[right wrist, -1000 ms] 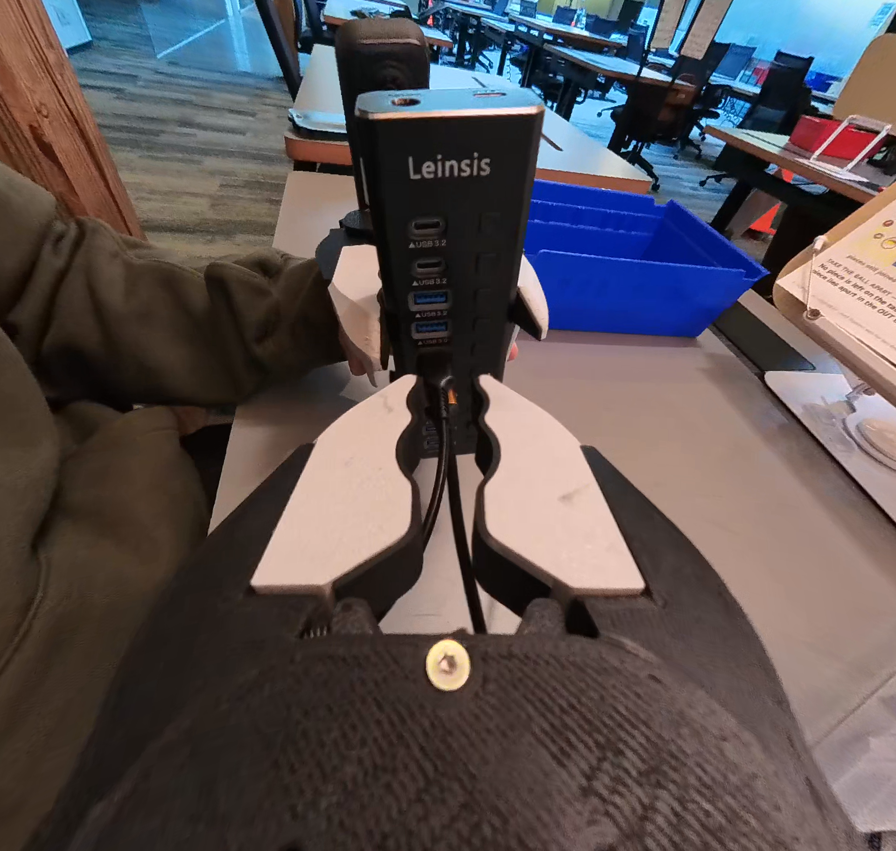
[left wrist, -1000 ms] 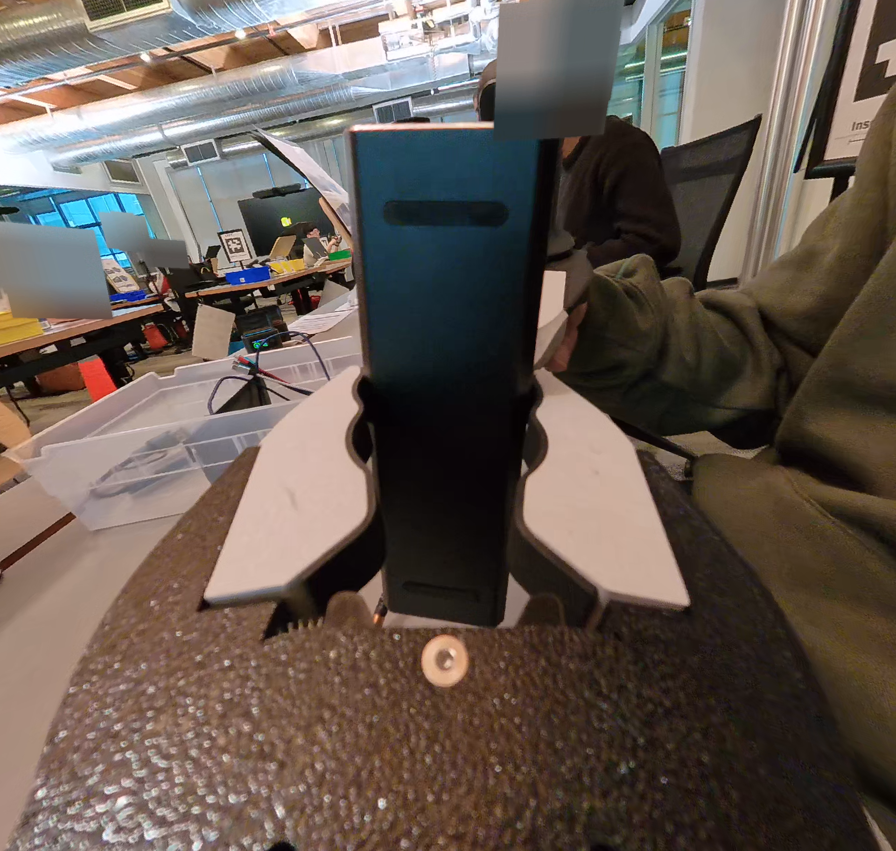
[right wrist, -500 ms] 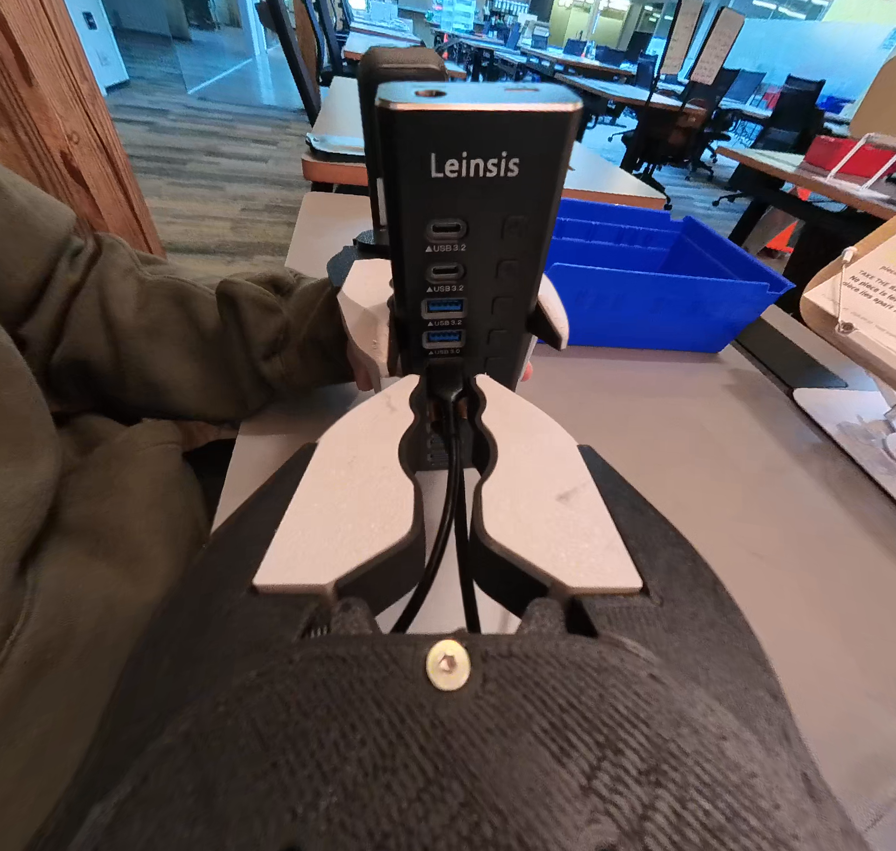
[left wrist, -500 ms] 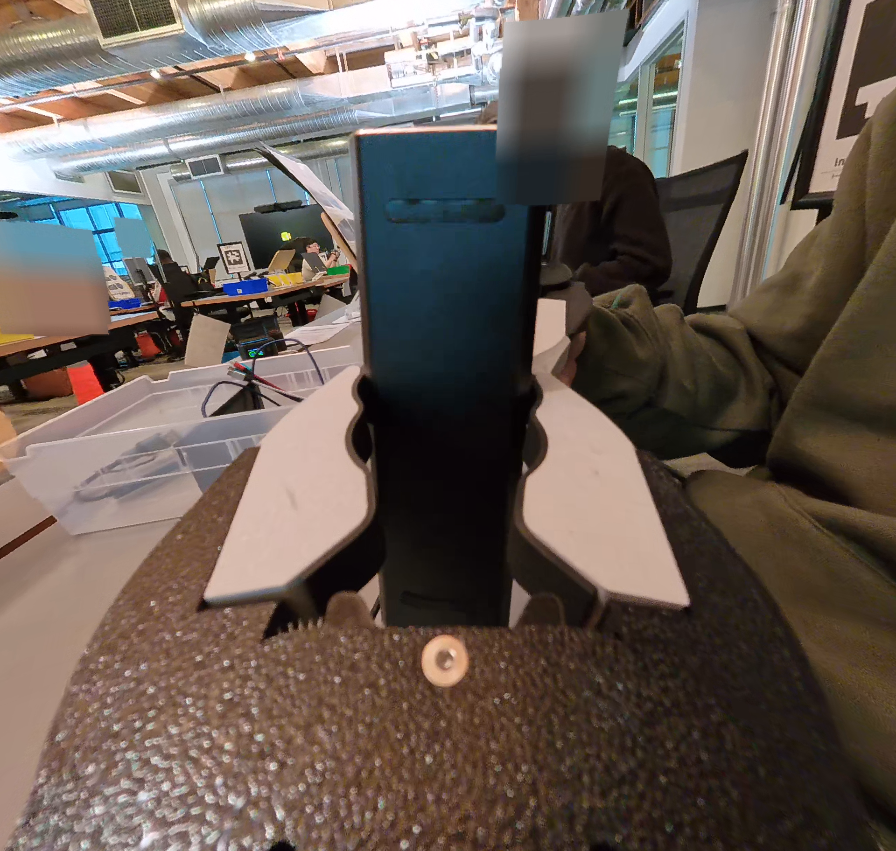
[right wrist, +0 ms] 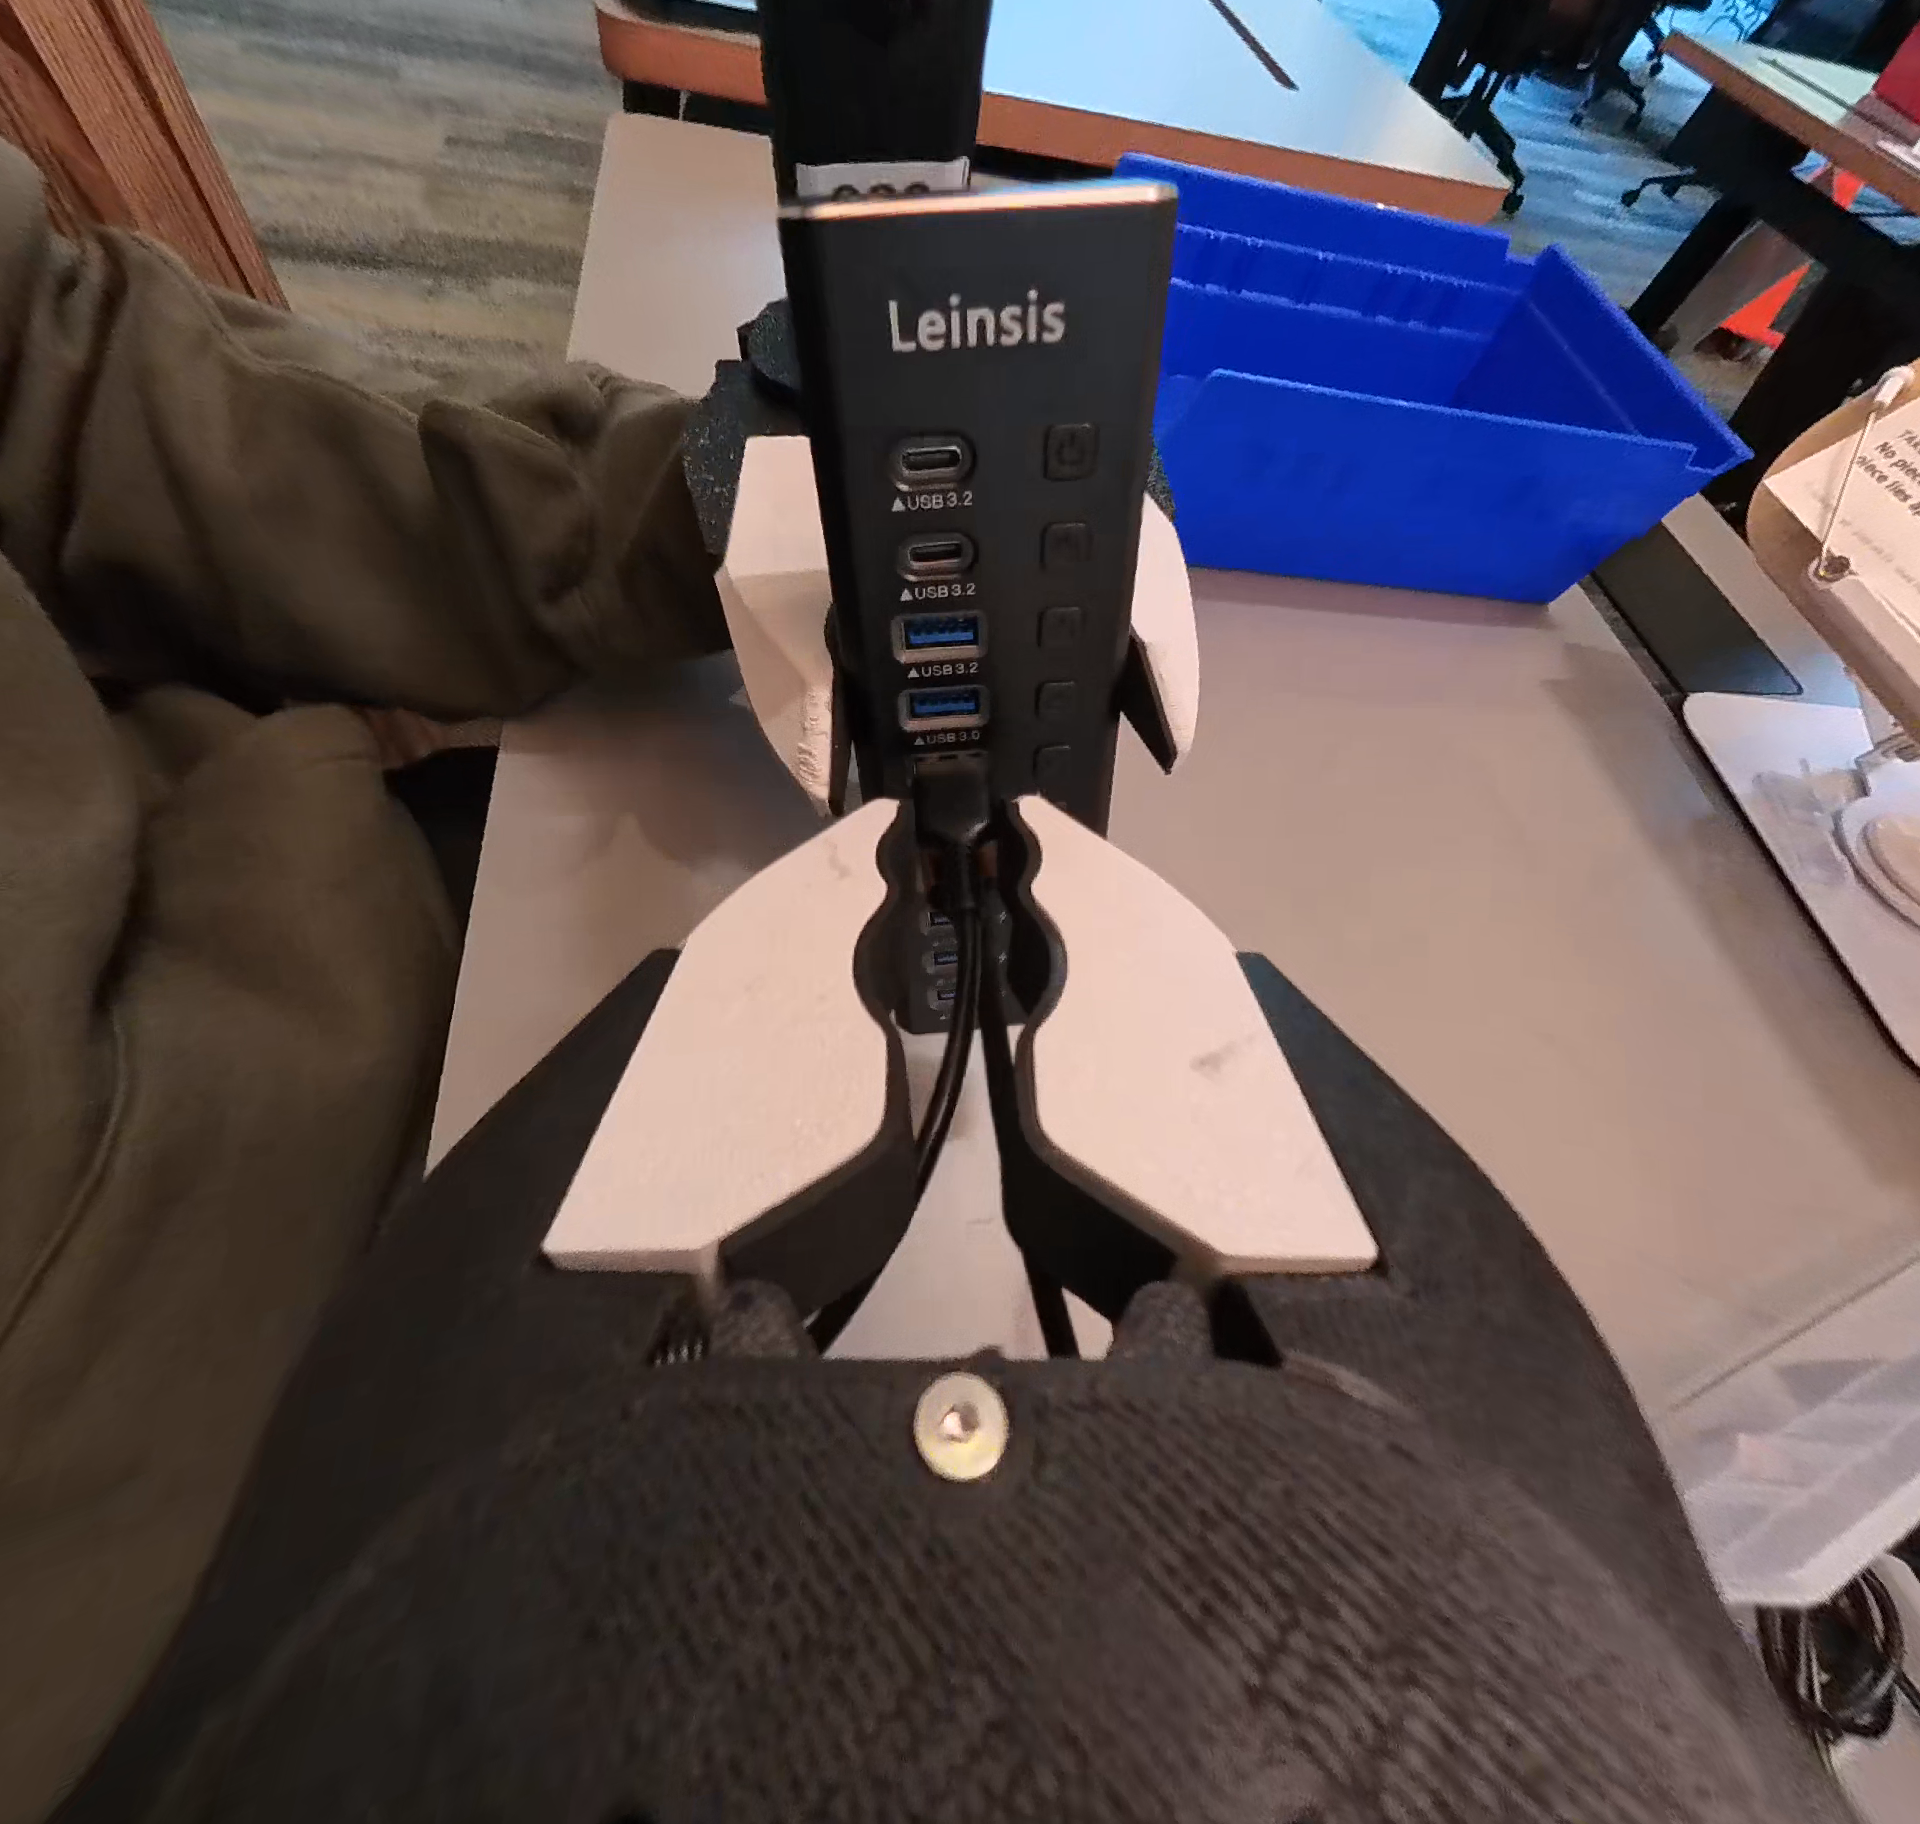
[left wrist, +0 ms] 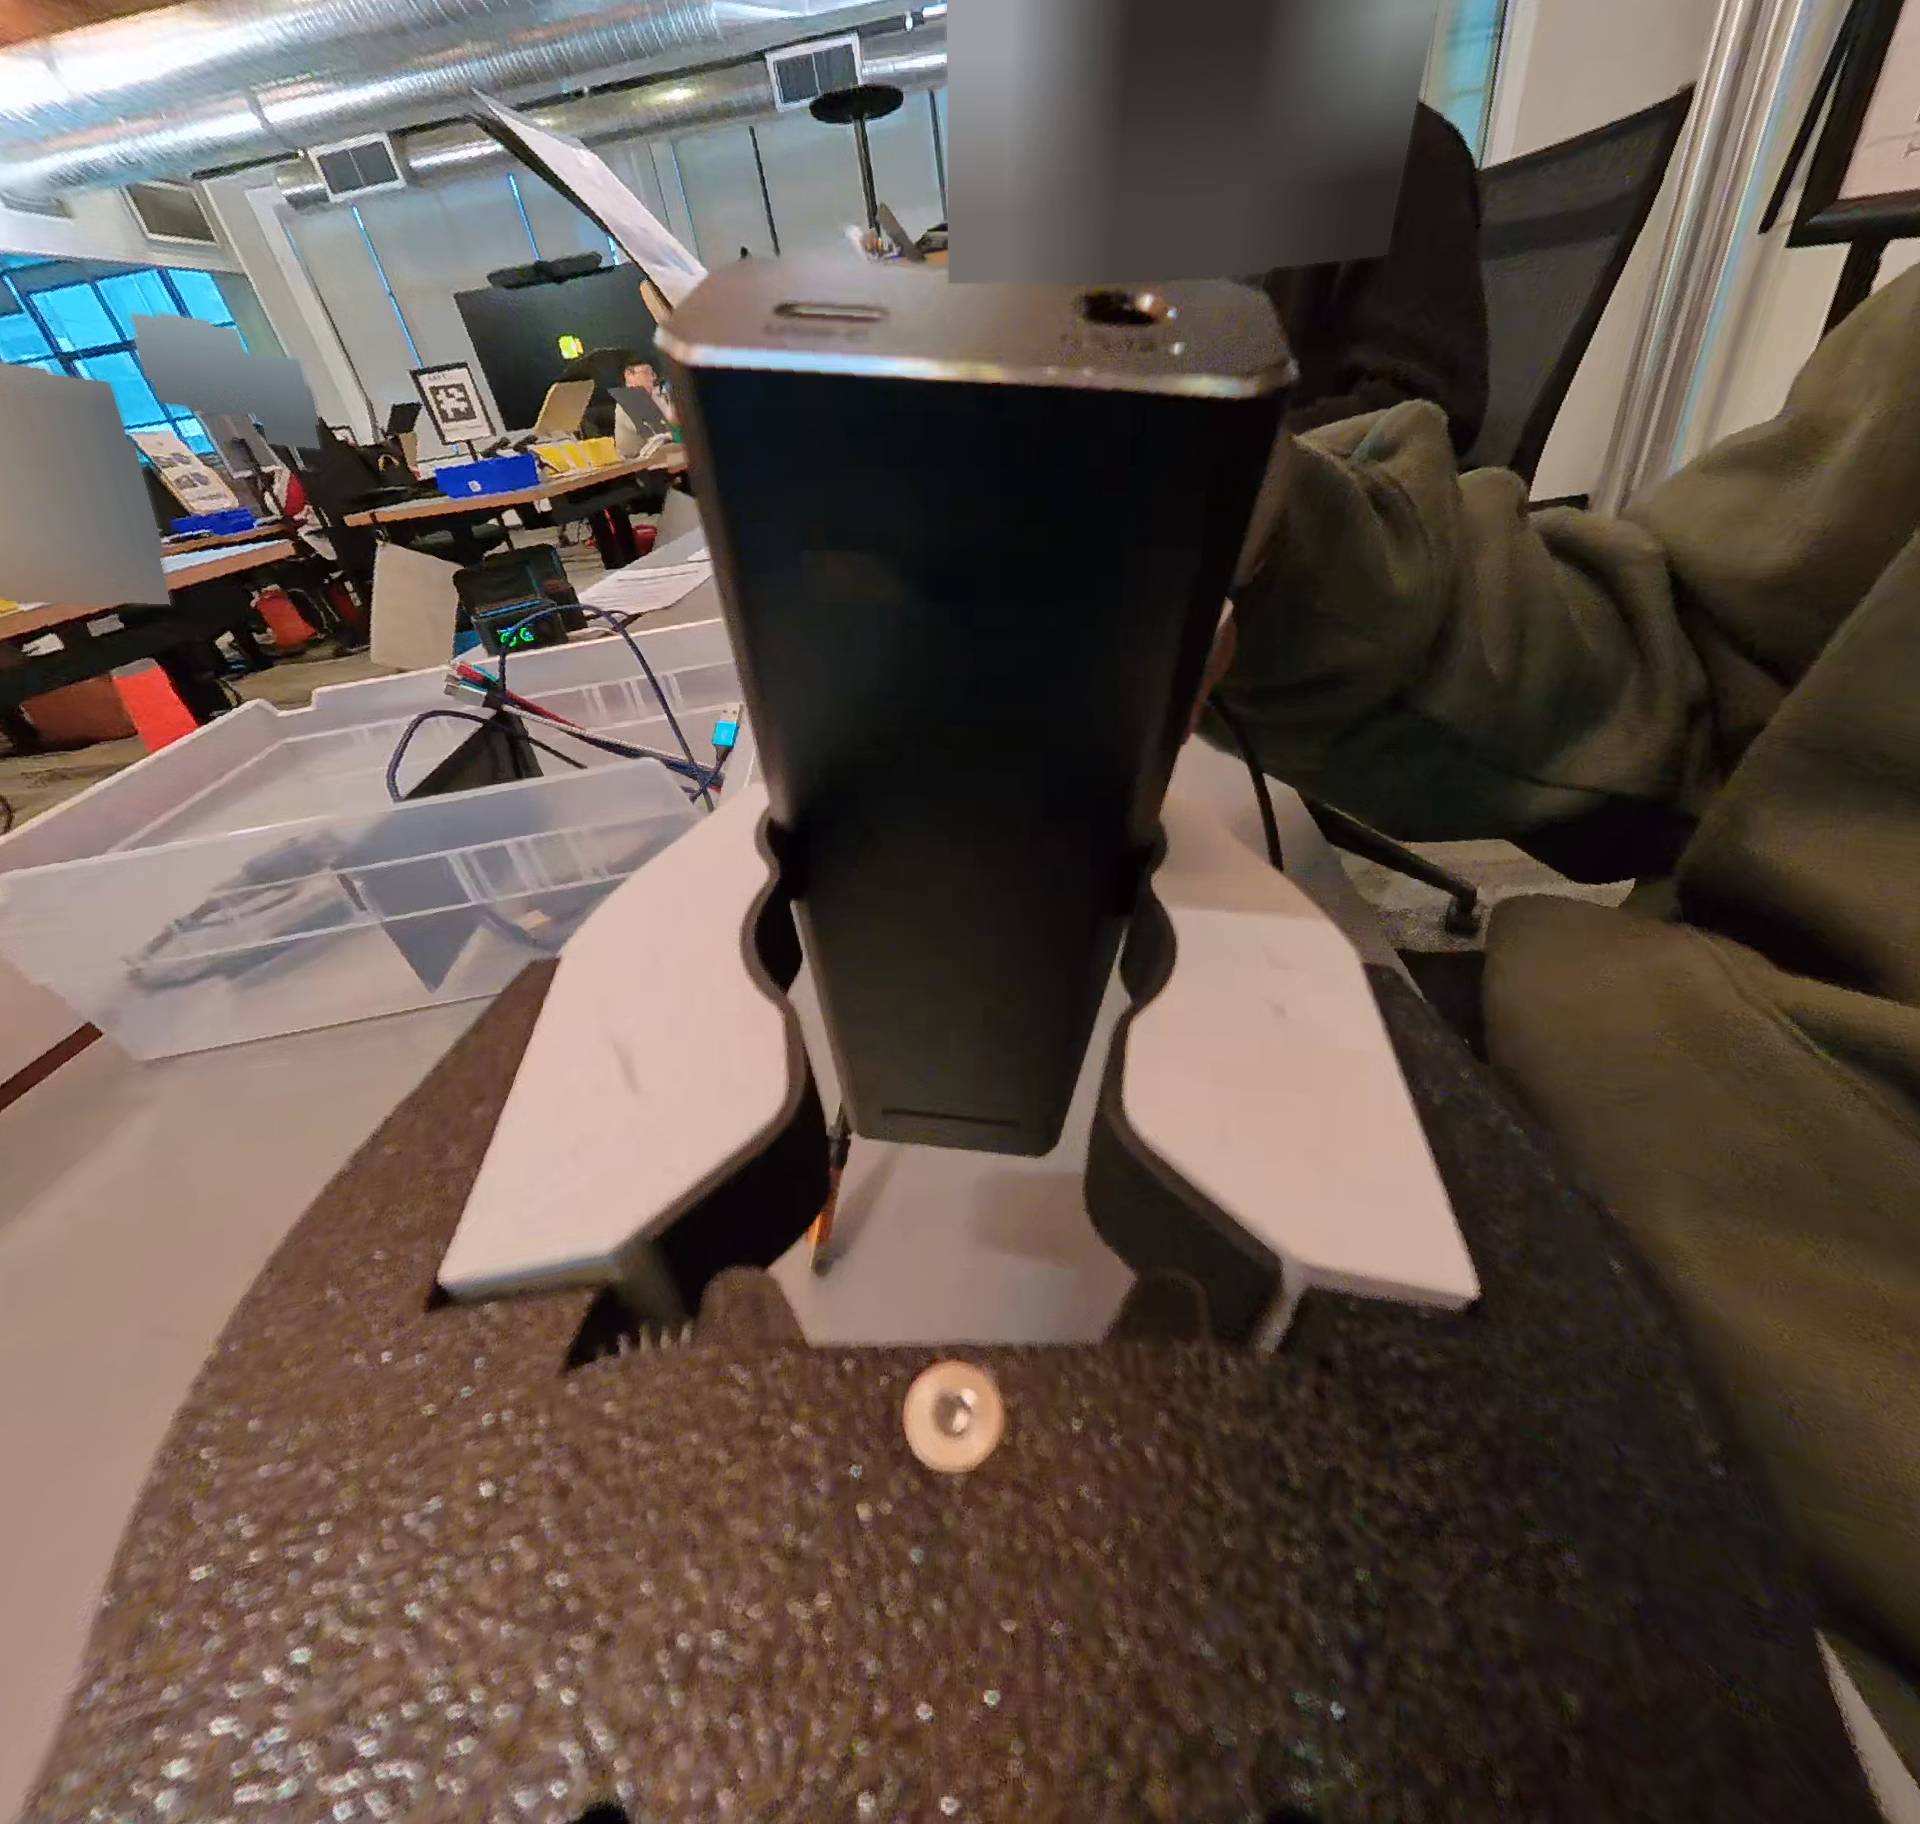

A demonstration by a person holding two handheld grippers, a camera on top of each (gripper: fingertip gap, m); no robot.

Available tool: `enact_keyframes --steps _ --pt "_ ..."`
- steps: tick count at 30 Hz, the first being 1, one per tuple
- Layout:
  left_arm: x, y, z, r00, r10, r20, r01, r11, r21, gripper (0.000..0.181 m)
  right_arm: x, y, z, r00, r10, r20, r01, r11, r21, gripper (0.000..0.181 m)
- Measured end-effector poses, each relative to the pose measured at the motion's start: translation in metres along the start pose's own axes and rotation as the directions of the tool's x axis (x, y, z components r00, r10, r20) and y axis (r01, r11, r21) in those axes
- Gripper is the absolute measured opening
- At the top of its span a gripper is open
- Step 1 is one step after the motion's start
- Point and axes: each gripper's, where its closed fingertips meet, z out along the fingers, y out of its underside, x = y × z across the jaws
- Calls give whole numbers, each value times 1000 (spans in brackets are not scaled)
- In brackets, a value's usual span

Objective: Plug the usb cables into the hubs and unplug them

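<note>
Two grippers are meeting over a pale, smooth desk [right wrist: 1455, 891], both working on one tall, black, rectangular USB hub [right wrist: 977, 527] standing upright above it. The left gripper [left wrist: 961, 839] is clamping the hub's plain back between its flat white fingers. The right gripper [right wrist: 956, 849] is pinching a black cable plug [right wrist: 948, 803] seated in a hub port. A clear plastic tray [left wrist: 312, 901] is holding loose cables; contents of a blue bin [right wrist: 1434, 424] at the desk's far edge are hidden.

A blue bin [right wrist: 1455, 486] sits on the grey table [right wrist: 1403, 891]; a clear tray [left wrist: 343, 881] rests elsewhere.
</note>
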Motion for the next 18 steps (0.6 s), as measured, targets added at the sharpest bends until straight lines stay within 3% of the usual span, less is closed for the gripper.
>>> enact_keyframes --steps 2,4,7,9,11,15,18 --pt "-3 2 -3 1000 10 18 -9 1000 -24 60 13 9 -11 996 -18 -91 12 997 -75 15" --pt "-23 1 -30 995 -16 102 16 1000 2 60 65 31 -66 919 -77 -386 -11 975 -220 15" --pt "-47 -12 -70 976 -39 214 27 998 58 60 84 1 -130 888 186 -422 -115 975 188 15" --pt "-49 -20 -75 971 -24 236 12 998 54 60 110 16 -159 789 171 -590 -83 981 174 15" --pt "-47 -23 -72 971 9 239 -15 1000 23 60 125 30 -171 731 132 -670 -65 990 123 15" --pt "-41 -31 -68 973 41 226 -45 999 13 60 157 17 -217 513 15 -859 92 993 72 15" --pt "-41 -35 -71 973 30 227 -42 998 45 60 183 -7 -226 523 -37 -852 164 985 58 15"
